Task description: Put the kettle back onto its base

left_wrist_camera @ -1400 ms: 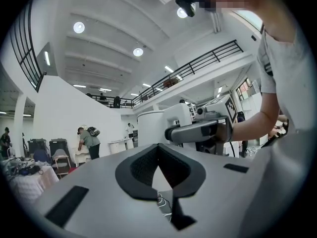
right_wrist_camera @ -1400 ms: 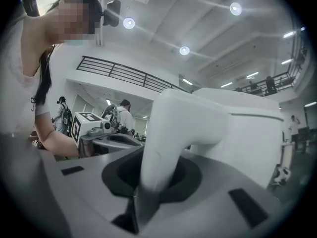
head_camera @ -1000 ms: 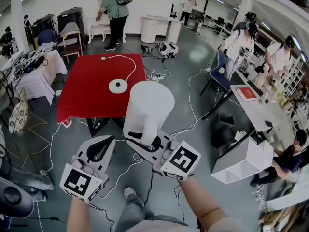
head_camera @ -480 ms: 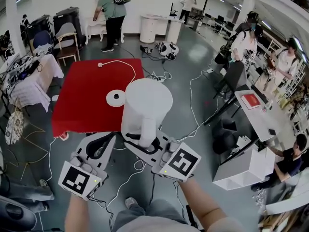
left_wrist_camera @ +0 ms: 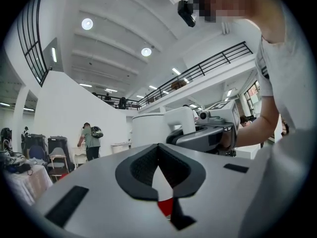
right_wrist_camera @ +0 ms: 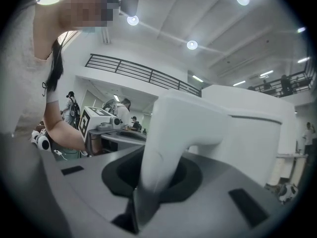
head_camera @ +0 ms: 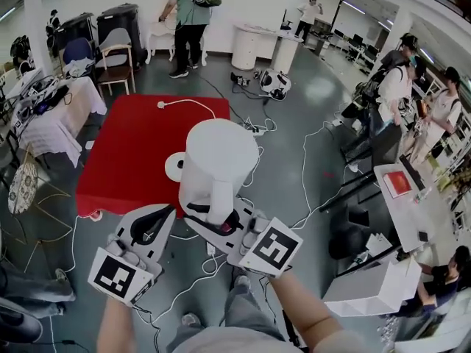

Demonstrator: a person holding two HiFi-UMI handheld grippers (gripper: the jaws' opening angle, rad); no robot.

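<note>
Hall: red-draped desk point(head_camera: 125, 149) is standing among floor cables.
Right tongs point(head_camera: 215, 218): gripping the upright white kettle point(head_camera: 217, 149) by its handle, by the desk's near edge.
Base point(head_camera: 174, 166): lying just ahead-left.
Left tongs point(head_camera: 151, 225): hovering closed, empty.

site: open lab/workshop hall | cues: cluttered worktable point(head_camera: 51, 120), floor cables point(head_camera: 304, 169), mezzanine railing point(left_wrist_camera: 213, 63), several people point(head_camera: 190, 13) working
</note>
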